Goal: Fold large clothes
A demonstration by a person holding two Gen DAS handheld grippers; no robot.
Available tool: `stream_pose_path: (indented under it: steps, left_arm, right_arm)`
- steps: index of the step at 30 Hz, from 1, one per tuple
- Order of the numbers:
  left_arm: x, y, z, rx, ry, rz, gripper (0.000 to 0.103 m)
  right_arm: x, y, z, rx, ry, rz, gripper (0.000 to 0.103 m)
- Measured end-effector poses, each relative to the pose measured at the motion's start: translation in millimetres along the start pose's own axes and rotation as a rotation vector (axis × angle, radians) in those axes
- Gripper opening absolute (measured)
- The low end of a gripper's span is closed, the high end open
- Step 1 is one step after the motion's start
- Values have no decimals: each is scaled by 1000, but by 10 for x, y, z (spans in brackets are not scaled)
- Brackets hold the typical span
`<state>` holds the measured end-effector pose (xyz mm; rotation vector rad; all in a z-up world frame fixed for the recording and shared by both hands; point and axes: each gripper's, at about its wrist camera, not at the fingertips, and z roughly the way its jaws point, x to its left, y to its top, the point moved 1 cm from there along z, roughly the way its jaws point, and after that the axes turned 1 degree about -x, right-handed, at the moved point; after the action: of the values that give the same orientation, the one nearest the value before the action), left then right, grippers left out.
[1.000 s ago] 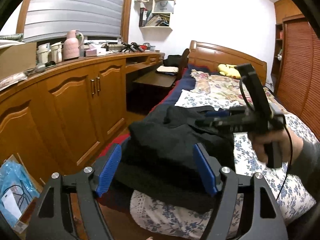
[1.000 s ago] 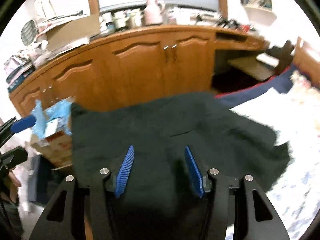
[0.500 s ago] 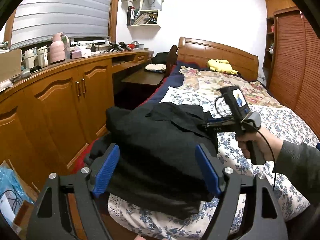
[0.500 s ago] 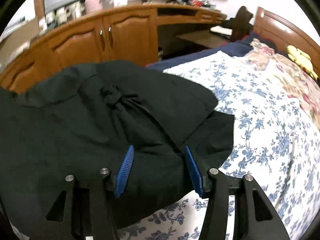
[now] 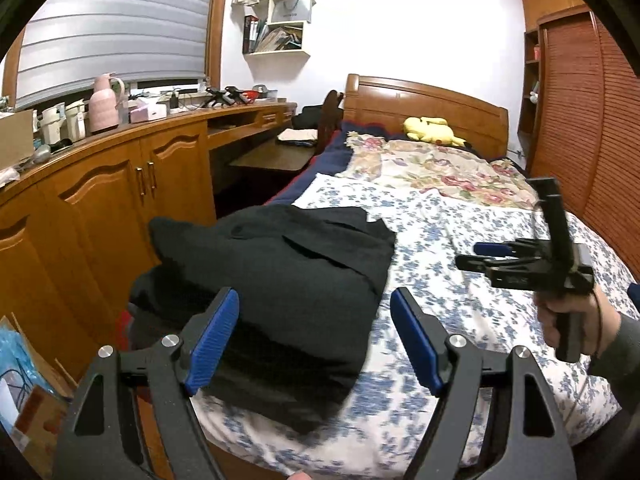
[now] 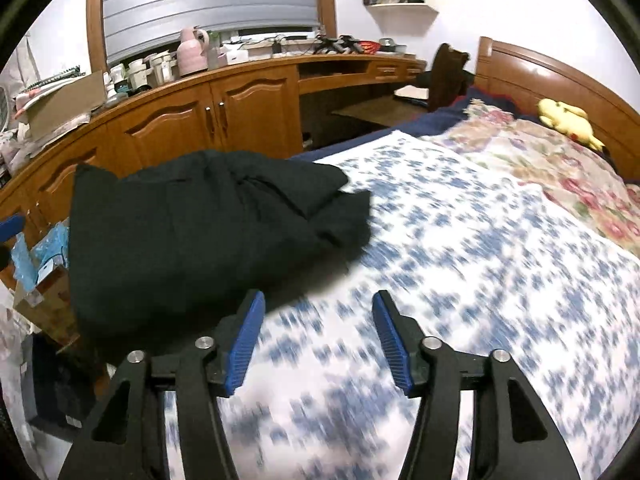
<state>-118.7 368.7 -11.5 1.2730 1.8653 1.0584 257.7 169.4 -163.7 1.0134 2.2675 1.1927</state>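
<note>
A large black garment (image 5: 280,280) lies in a folded heap at the left edge of the bed, partly hanging over the side; it also shows in the right wrist view (image 6: 200,224). My left gripper (image 5: 314,340) is open and empty, just in front of the heap. My right gripper (image 6: 318,340) is open and empty over the blue-flowered sheet (image 6: 460,260), to the right of the garment. In the left wrist view the right gripper (image 5: 500,256) is held in a hand at the right, apart from the garment.
Wooden cabinets (image 5: 120,200) with a cluttered counter run along the left. A wooden headboard (image 5: 432,108), a yellow plush toy (image 5: 428,128) and a floral quilt (image 5: 432,168) are at the far end. A box with blue plastic (image 6: 44,256) sits on the floor.
The right gripper has let go of the garment and drawn back to the right over the sheet. The garment now rests folded on the bed edge. The left gripper stays open.
</note>
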Motion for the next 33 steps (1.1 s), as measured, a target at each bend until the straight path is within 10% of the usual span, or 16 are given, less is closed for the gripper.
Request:
stream_pose_path:
  steps: [10,33]
  left_arm:
    - [-628,-103,-109,29,-33,39,79]
    - [-2536,-358,-10,105,-281,137,79]
  right_arm:
    - [-83,-338,-1092,-55,-23,61,83]
    - [-618,-1612,-2892,-132,-339,255,84]
